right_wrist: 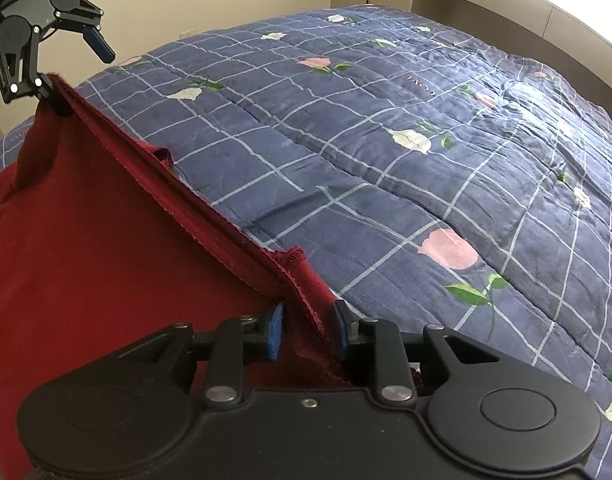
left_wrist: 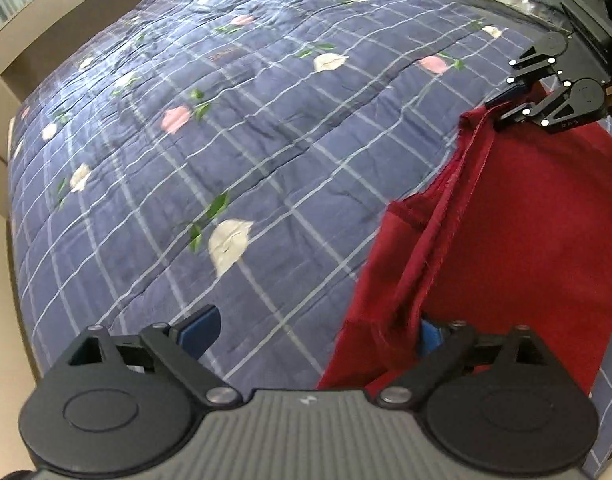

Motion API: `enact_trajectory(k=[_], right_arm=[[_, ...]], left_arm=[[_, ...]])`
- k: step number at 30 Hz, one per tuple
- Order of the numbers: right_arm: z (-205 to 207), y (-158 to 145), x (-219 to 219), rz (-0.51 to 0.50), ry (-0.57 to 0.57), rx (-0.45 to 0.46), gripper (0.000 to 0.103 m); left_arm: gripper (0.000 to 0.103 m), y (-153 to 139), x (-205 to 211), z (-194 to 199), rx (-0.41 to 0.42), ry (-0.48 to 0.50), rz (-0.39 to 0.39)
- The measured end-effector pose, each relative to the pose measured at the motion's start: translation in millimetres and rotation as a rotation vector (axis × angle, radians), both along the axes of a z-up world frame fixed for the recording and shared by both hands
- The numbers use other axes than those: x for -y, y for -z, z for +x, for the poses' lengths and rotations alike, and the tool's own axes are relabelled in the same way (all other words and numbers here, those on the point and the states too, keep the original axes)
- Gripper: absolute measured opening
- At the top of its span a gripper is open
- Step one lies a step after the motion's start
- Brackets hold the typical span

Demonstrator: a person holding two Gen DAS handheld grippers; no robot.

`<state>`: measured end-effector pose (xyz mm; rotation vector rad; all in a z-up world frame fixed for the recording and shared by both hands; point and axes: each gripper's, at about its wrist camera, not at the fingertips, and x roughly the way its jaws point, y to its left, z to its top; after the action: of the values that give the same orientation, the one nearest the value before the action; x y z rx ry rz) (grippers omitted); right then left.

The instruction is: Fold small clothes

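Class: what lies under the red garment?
The blue checked floral quilt extends beneath the red garment. Whatever else lies under the cloth is covered and cannot be seen.

Your left gripper (left_wrist: 311,330), black linkage arms with blue pads, stands with its 2 fingers spread wide; cloth hangs over the right pad (left_wrist: 427,334) while the left one is bare. Your right gripper (right_wrist: 307,330) has its 2 blue pads (right_wrist: 274,330) parted, with fabric lying loosely in the gap between them.
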<state>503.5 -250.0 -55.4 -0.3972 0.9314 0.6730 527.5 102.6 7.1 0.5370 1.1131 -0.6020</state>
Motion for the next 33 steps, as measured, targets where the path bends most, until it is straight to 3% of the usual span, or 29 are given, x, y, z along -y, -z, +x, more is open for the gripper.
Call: enact_trajectory(k=[4, 7, 9, 12, 15, 19, 22, 26, 30, 33], right_arm=[[2, 1, 1, 0.001, 0.007, -0.007, 0.027], [2, -2, 2, 0.016, 0.032, -0.004, 0.031], [0, -7, 3, 0.016, 0.063, 0.041, 0.06], [-6, -22, 13, 0.05, 0.128, 0.125, 0.087], [-17, -36, 28, 0.083, 0.211, 0.232, 0.1], [-40, -41, 43, 0.119, 0.222, 0.282, 0.102], [-58, -29, 44, 0.1, 0.199, 0.287, 0.102], [-69, -7, 39, 0.012, 0.24, 0.372, 0.102], [-56, 8, 51, -0.058, 0.422, 0.471, 0.102], [-42, 19, 66, -0.043, 0.511, 0.441, 0.102]], left_arm=[[0.098, 0, -19, -1, 0.018, -0.081, 0.052], [0.098, 2, -29, -5, 0.037, -0.131, 0.044], [0.099, 2, -35, -8, 0.061, -0.179, -0.011], [0.102, 1, -39, -17, 0.145, -0.29, -0.114], [0.102, 4, -34, -29, 0.22, -0.409, -0.247], [0.103, 19, -13, -51, 0.302, -0.493, -0.363], [0.103, 34, 5, -66, 0.364, -0.535, -0.388], [0.103, 60, 23, -66, 0.425, -0.658, -0.308], [0.103, 80, 26, -60, 0.429, -0.765, -0.208], [0.103, 90, 19, -58, 0.393, -0.822, -0.24]])
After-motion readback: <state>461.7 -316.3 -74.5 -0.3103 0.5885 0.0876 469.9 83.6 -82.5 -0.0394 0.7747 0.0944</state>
